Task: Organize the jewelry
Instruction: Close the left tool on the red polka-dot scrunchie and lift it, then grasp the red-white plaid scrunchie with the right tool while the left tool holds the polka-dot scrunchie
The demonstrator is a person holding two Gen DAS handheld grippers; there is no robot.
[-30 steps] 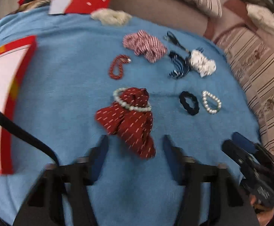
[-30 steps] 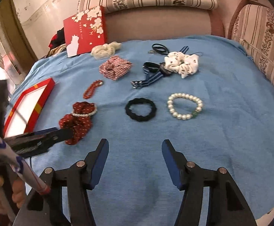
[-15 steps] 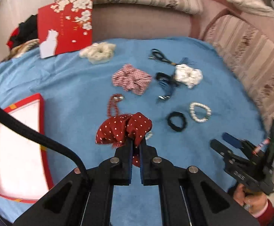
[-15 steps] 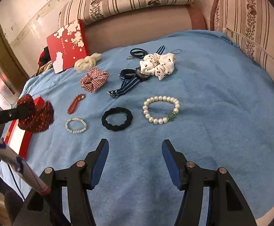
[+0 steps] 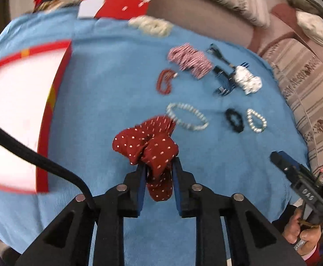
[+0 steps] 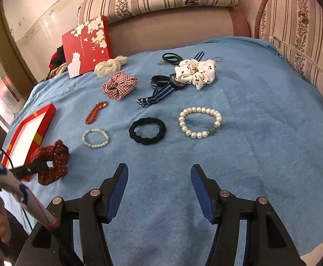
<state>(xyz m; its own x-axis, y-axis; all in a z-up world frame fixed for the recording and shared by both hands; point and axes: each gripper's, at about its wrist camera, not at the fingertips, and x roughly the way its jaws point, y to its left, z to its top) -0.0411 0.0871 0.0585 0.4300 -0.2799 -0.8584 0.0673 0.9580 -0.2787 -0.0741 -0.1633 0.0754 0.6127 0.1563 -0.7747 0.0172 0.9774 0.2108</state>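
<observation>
The red dotted scrunchie (image 5: pixel 148 143) is hanging pinched in our left tool (image 5: pixel 159 166), heading toward the tray (image 5: pixel 43 119) at nine o'clock, while our right tool (image 6: pixel 159 173) is waiting agape.

A blue towel (image 6: pixel 250 155) covers the surface. On it lie a pearl bracelet (image 6: pixel 200 122), black scrunchie (image 6: pixel 147 130), small bead bracelet (image 6: pixel 96 137), red bracelet (image 6: pixel 95 112), checked scrunchie (image 6: pixel 119 84), white scrunchie (image 6: pixel 195 73) and, far left, a red tray (image 6: pixel 39 130).
</observation>
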